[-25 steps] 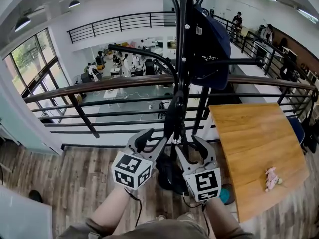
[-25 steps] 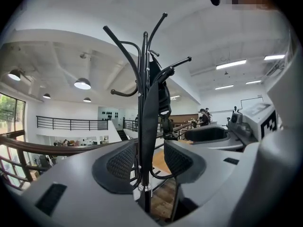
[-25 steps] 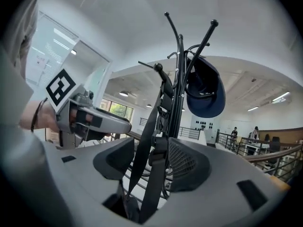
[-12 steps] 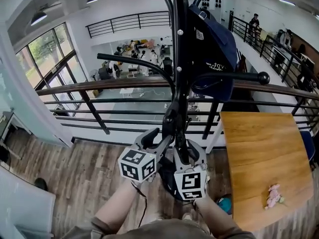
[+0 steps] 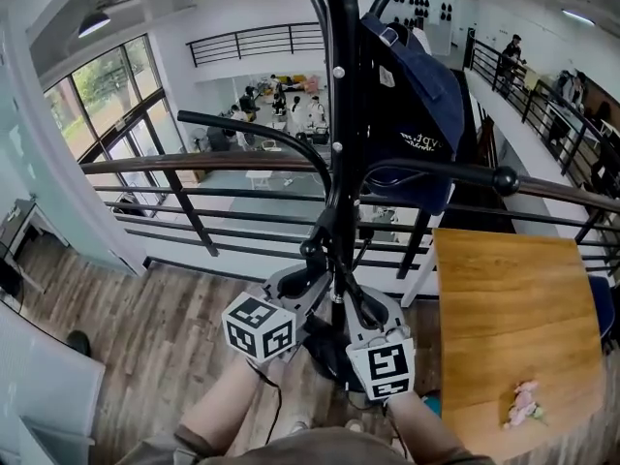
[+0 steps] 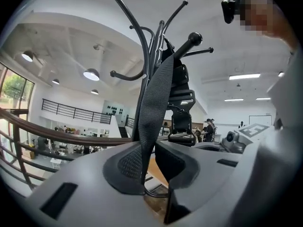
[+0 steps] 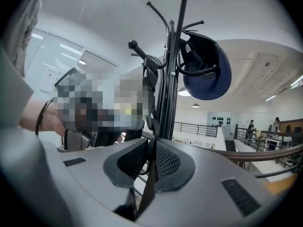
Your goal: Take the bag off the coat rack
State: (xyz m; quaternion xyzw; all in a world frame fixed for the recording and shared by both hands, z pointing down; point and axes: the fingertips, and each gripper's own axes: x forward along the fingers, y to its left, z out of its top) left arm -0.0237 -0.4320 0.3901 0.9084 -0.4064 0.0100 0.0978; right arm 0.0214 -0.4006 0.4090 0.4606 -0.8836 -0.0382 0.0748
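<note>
An open-plan office (two-storey) — mezzanine railing [image 5: 194,161] overlooks people [image 5: 289,105] working below.

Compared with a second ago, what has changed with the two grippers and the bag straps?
Both grippers moved in toward the rack and have just been closing. The right gripper now pinches a strap in its fingers. The left gripper has narrowed around the other strap, though a firm grip is unclear. The rack, cap and bag stay put.

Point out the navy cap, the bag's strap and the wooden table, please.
Dark blue fabric cap [image 5: 415,105]: head view, on its crown.
Black woven bag strap [image 6: 160,93]: left gripper view, mid-length of the webbing.
Rectangular wooden table [image 5: 513,308]: head view, bare top.
</note>
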